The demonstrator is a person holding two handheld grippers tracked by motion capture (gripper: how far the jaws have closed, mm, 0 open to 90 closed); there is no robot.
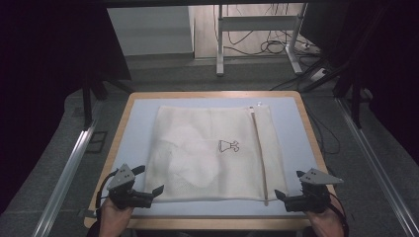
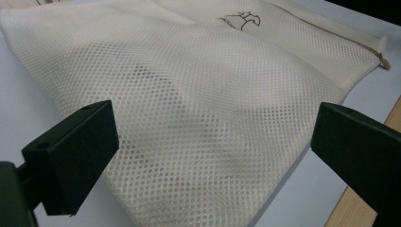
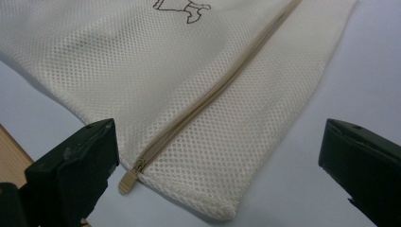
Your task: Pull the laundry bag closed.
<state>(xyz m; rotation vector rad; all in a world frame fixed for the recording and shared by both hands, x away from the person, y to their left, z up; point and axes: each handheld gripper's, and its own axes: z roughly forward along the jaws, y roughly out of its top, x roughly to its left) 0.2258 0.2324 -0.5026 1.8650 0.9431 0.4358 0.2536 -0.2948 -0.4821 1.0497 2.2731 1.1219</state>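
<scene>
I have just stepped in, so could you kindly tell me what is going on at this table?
A person holds a gripper in each hand at the near corners of a cream mesh laundry bag lying flat on the pale blue table mat. The left gripper and right gripper are both open, touching nothing. The bag's beige zipper is closed.

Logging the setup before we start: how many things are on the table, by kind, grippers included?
Cream mesh laundry bag with a beige zip: 1
Black two-jaw grippers, left gripper and right gripper, both open: 2
Total: 3
</scene>
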